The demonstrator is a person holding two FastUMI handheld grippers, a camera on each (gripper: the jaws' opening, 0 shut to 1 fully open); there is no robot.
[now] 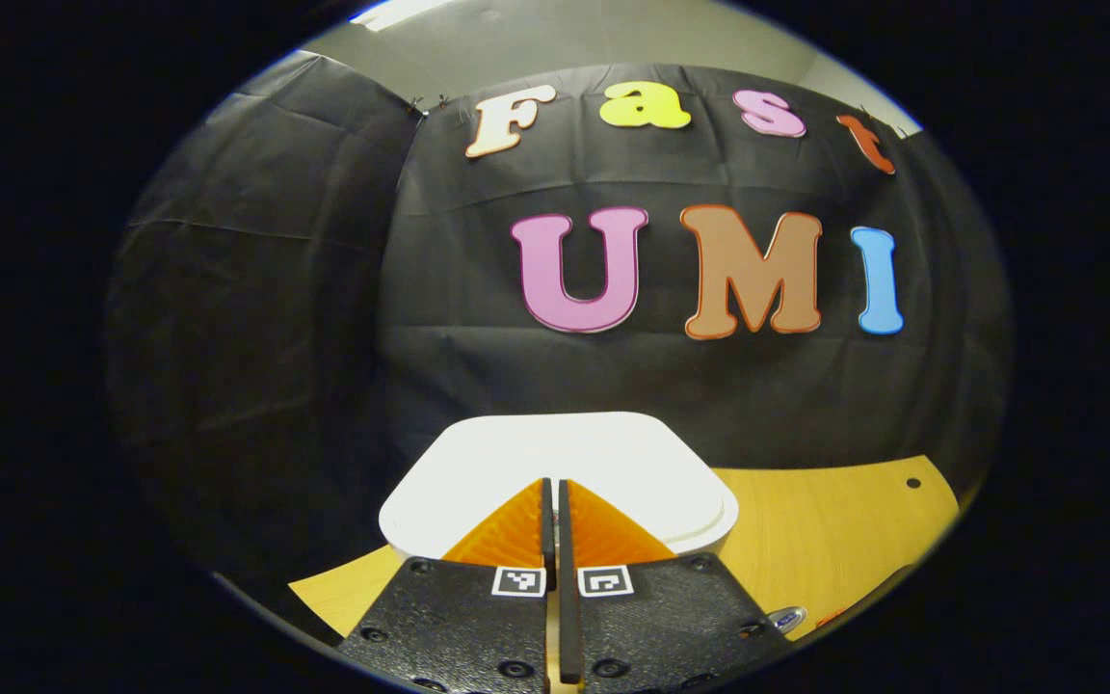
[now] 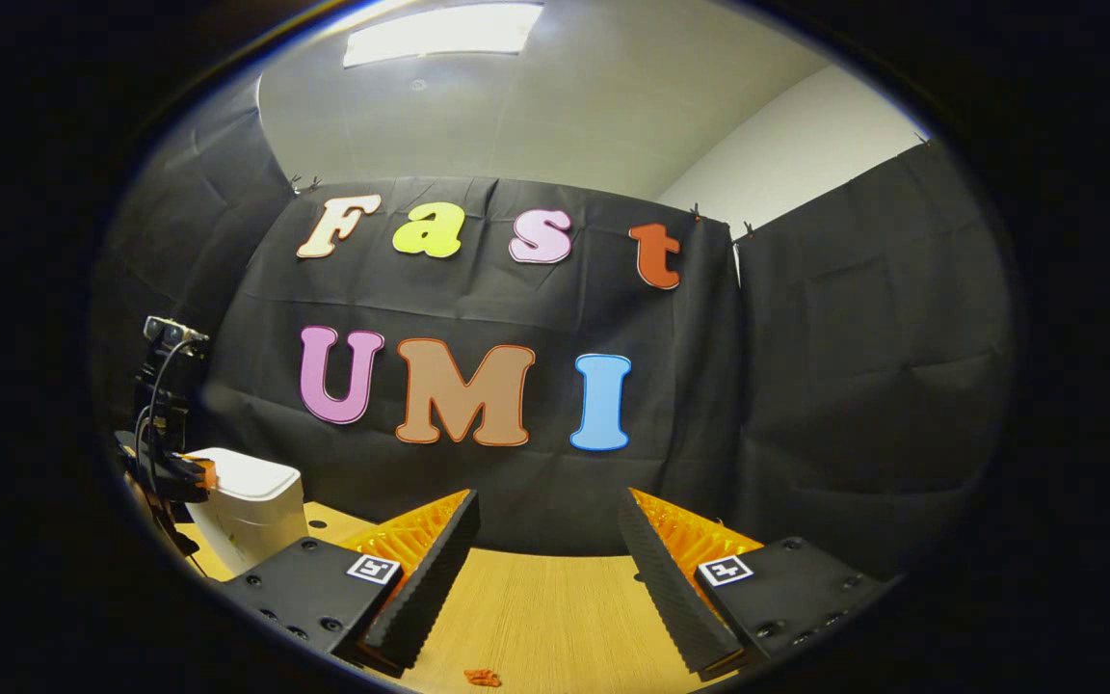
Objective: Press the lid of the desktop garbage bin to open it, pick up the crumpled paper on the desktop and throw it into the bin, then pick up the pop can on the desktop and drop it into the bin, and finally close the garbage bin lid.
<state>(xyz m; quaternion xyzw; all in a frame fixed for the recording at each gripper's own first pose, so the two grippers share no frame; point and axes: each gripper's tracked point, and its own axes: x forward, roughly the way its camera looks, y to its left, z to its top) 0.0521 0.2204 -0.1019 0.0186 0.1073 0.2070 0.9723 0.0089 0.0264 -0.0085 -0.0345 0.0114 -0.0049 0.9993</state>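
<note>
In the left gripper view the white bin lid (image 1: 603, 463) lies flat and closed right under my left gripper (image 1: 555, 487), whose fingers are pressed together with nothing between them, tips over the lid's near part. In the right gripper view the white bin (image 2: 251, 511) stands at the far left on the wooden table (image 2: 536, 617), with the left gripper (image 2: 191, 472) above its lid. My right gripper (image 2: 547, 516) stands open above the table, nothing between its fingers.
A small orange scrap (image 2: 483, 678) lies on the table near the front edge in the right gripper view. Black cloth walls close the booth behind and on both sides. A small hole (image 1: 913, 483) marks the tabletop right of the bin.
</note>
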